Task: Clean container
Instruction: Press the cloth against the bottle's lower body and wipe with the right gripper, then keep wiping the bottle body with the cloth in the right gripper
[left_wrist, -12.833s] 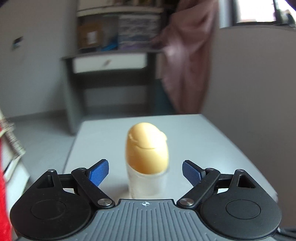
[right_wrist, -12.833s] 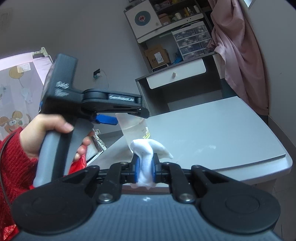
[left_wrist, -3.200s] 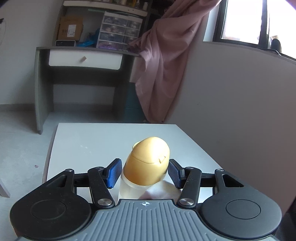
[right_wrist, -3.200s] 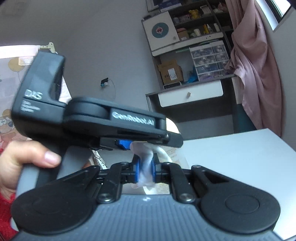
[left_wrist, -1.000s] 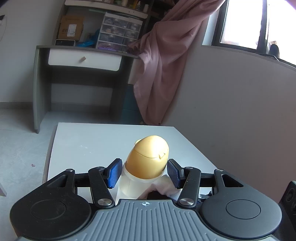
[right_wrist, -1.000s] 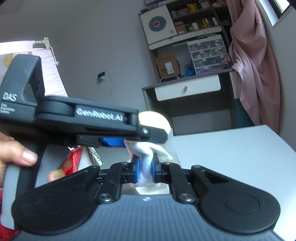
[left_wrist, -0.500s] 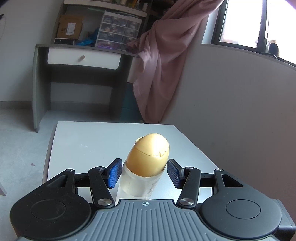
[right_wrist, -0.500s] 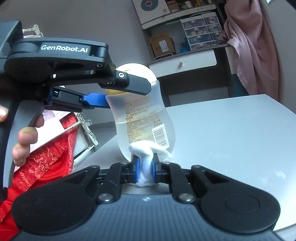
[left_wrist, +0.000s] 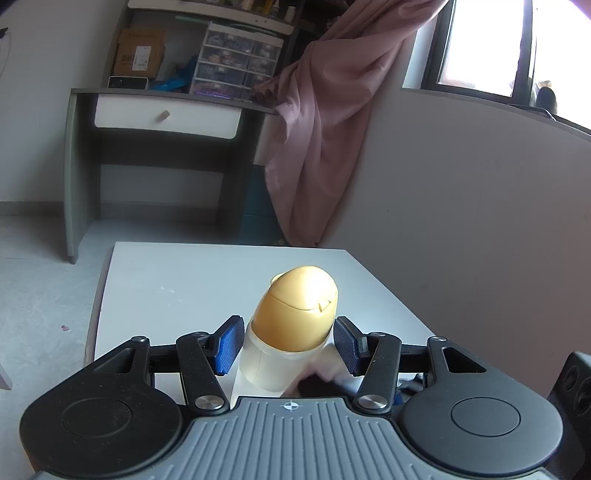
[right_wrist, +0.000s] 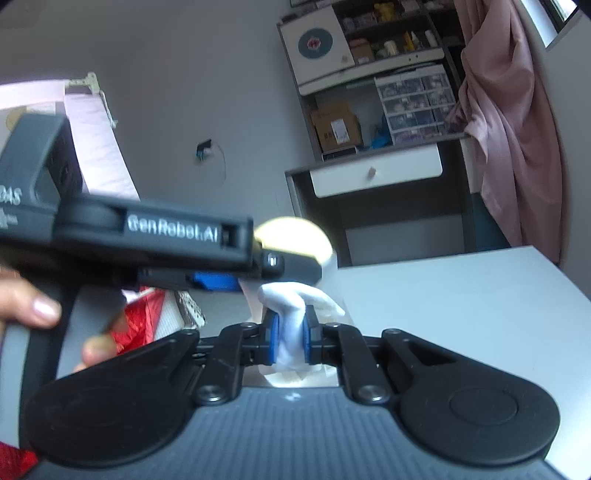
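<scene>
The left wrist view shows the left gripper (left_wrist: 289, 345) closed on a bottle (left_wrist: 291, 332), its two blue pads (left_wrist: 229, 344) pressing the clear body from both sides, just under the yellow cap (left_wrist: 300, 308). The bottle stands a little tilted, with the cap leaning to the right, and it is above the near part of a white table (left_wrist: 184, 284). Low on the right side of the bottle there is a blurred white and dark shape; what it is cannot be told from this view.

In the right wrist view, the right gripper (right_wrist: 290, 341) is closed tightly on a white cloth (right_wrist: 291, 325). The top of the cloth is bunched and reaches up to the bottle, which is mostly hidden behind the black body of the left gripper. Only the bright cap shows above it. A hand (right_wrist: 33, 306) of a person holds the grey handle on the left. Behind the table stand a desk (right_wrist: 376, 173) with a white drawer and a pink curtain (right_wrist: 513, 129).
</scene>
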